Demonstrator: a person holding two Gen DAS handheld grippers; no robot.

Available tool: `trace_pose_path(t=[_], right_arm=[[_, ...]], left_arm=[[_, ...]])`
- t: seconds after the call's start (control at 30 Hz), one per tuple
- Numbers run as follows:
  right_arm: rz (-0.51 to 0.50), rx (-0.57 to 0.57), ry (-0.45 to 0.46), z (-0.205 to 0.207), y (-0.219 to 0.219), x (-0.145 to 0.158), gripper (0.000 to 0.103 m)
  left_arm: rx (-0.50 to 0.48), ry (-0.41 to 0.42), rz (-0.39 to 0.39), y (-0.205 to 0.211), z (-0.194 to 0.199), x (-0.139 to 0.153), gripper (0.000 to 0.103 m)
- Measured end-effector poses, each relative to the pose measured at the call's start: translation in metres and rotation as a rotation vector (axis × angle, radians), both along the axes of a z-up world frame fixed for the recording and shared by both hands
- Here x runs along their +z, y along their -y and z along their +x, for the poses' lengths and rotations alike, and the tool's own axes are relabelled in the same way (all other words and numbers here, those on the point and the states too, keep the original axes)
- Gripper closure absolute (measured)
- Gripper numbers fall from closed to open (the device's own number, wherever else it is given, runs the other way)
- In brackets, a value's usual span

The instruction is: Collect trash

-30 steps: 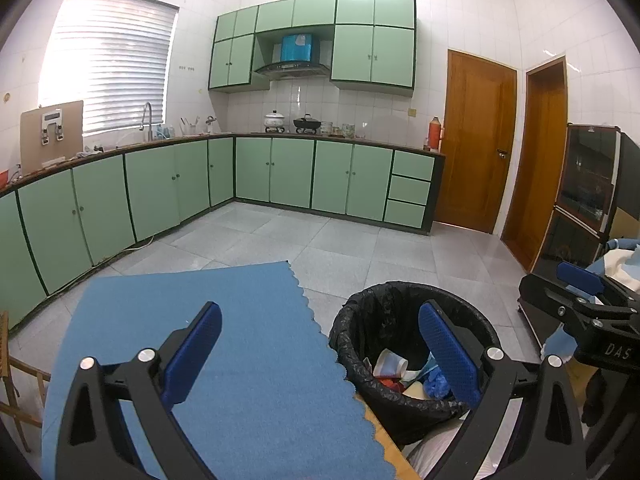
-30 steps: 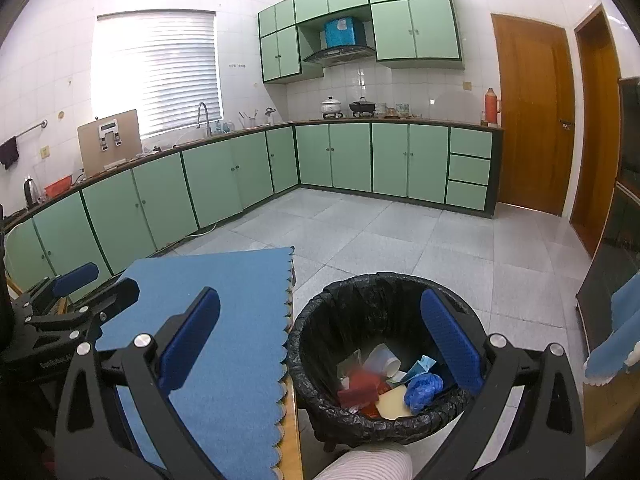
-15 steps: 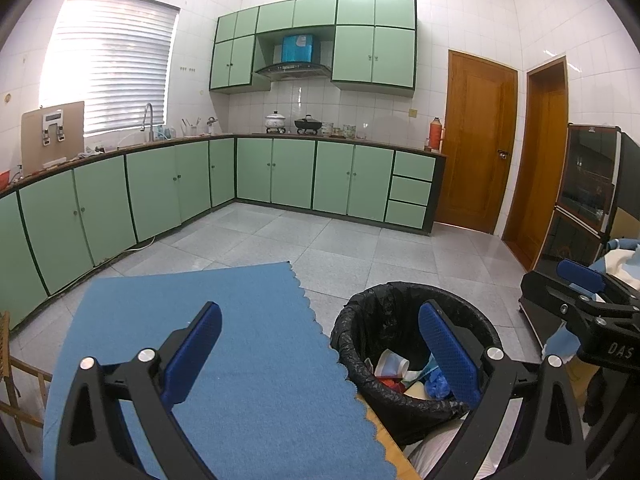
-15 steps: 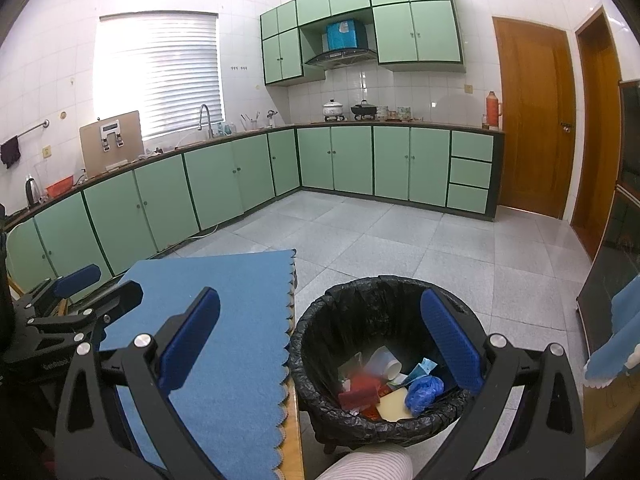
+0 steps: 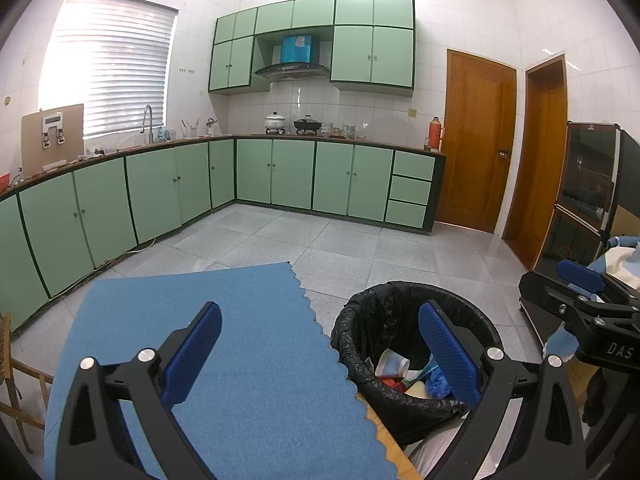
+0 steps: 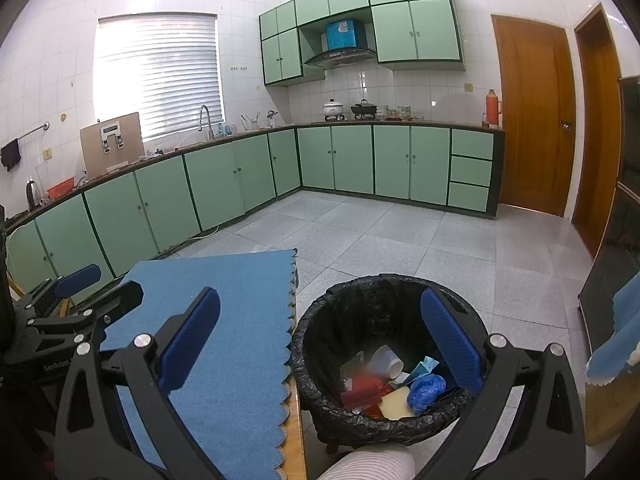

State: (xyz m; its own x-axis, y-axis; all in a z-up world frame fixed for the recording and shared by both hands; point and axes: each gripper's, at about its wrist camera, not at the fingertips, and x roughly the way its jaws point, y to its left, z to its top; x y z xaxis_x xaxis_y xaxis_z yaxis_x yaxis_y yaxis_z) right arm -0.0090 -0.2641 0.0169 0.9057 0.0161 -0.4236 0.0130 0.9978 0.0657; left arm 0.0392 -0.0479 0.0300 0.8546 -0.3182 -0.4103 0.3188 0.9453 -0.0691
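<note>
I have the bin under my right gripper, standing on the floor just beside the edge of the tabletop. It is lined with a black bag. Inside lies the trash: a white paper cup on its side, something red, a crumpled blue piece, a small teal carton and a pale flat piece.

My right jaws stand wide and hold nothing; the bin's mouth shows between them. My left gripper also has its jaws wide and empty, over the blue mat that covers the tabletop, with the bin showing past its right finger.

The mat has a scalloped edge that ends just short of the wooden tabletop rim beside the bin. Behind is a tiled floor, green cabinets along two walls, a sink tap under the window blind, pots on the stove and two wooden doors.

The right view looks down into the bin and shows the left gripper at its left edge, plus a striped pale thing at the bottom that I cannot identify. The left view sees only part of the trash, and shows the right gripper at its right side before a dark glass-fronted cabinet.
</note>
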Motion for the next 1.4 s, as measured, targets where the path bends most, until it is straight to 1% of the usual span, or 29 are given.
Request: trace_pose_path(t=[1.4], right_arm=[[0.003, 0.000, -0.005, -0.0010, -0.0017, -0.0015, 0.005]], left_arm=[[-0.002, -0.006, 0.009, -0.0004, -0.0022, -0.0031, 0.006]])
